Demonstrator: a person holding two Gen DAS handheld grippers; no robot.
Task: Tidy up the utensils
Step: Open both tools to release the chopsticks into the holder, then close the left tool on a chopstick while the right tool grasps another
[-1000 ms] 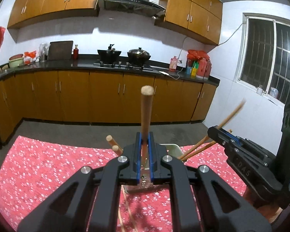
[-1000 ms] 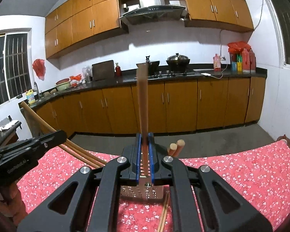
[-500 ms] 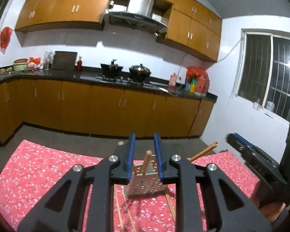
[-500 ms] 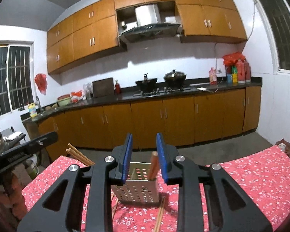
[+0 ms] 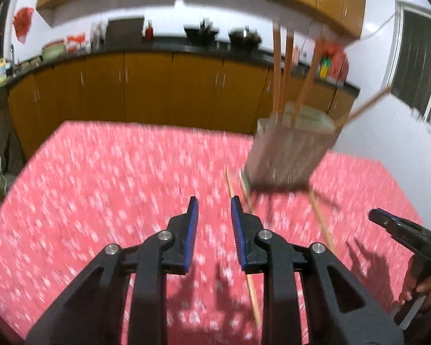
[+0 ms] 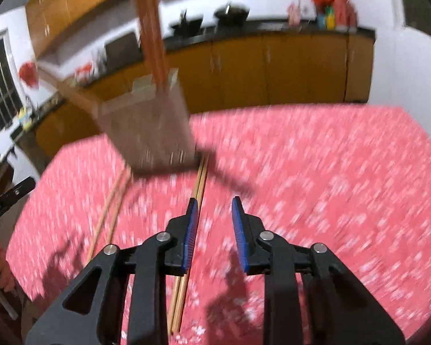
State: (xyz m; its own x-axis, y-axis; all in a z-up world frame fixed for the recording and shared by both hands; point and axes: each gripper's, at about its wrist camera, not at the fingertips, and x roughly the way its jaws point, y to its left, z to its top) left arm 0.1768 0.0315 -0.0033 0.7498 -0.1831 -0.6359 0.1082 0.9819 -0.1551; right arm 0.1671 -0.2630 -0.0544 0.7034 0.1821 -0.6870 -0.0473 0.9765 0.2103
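A perforated metal utensil holder (image 5: 290,155) stands on the red floral tablecloth (image 5: 100,189), with several wooden chopsticks (image 5: 284,66) upright in it; it also shows in the right wrist view (image 6: 146,132). My left gripper (image 5: 214,210) is open and empty, low over the cloth, left of the holder. My right gripper (image 6: 215,210) is open and empty, right of the holder. Loose chopsticks lie on the cloth: one (image 5: 244,244) by the left gripper, a pair (image 6: 192,230) under the right gripper's left finger, another pair (image 6: 109,212) further left. Both views are motion-blurred.
The right gripper shows at the right edge of the left wrist view (image 5: 402,233); the left gripper shows at the left edge of the right wrist view (image 6: 5,201). Kitchen cabinets (image 5: 158,92) and a counter with pots stand beyond the table's far edge.
Both grippers let go of their chopsticks into the holder, opened, drew back and tilted down toward the cloth. The holder now sits farther off in both views.
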